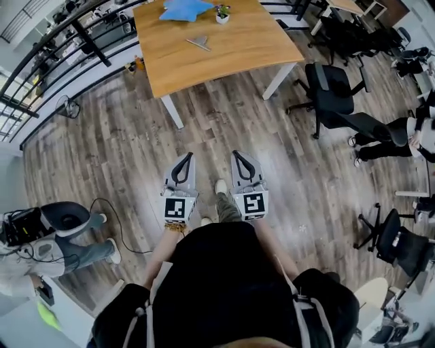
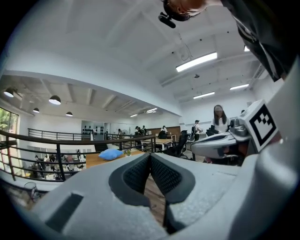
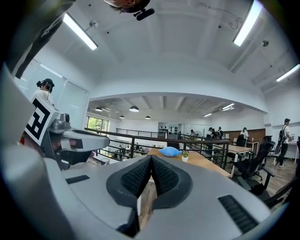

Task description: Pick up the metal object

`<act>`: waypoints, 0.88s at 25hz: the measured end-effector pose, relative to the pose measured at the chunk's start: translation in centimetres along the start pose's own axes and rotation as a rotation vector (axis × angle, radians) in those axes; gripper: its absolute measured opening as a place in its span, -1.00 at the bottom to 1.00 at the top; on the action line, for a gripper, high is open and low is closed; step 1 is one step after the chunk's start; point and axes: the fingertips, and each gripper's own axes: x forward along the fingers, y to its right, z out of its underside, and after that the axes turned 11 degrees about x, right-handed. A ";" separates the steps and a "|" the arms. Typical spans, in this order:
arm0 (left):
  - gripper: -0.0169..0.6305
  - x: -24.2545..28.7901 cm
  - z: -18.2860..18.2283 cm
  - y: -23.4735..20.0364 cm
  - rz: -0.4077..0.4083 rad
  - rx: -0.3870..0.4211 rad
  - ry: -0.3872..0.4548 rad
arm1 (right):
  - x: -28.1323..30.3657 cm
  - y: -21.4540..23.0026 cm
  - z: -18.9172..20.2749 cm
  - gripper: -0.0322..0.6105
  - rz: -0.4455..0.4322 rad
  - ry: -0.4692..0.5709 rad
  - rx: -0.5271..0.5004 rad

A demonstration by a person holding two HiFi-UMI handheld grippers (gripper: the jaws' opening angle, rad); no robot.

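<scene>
A small flat metal object [image 1: 199,43] lies on the wooden table [image 1: 224,54] at the far top of the head view. My left gripper [image 1: 187,157] and right gripper [image 1: 236,155] are held side by side over the wooden floor, well short of the table. Both are shut with nothing between the pads. In the left gripper view the left gripper [image 2: 149,155] points level toward the table [image 2: 96,159]. The right gripper [image 3: 151,158] points the same way, with the table [image 3: 206,161] beyond it. The metal object is not visible in either gripper view.
A blue cushion [image 1: 185,9] and a small potted plant [image 1: 222,14] sit on the table. Black office chairs [image 1: 333,95] stand to the right. A black railing [image 1: 61,41] runs along the left. A seated person [image 1: 47,238] is at the lower left.
</scene>
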 end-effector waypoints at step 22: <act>-0.94 16.0 5.3 -17.2 -0.067 -0.051 -0.019 | 24.1 8.2 -2.1 -0.90 0.029 -0.089 -0.038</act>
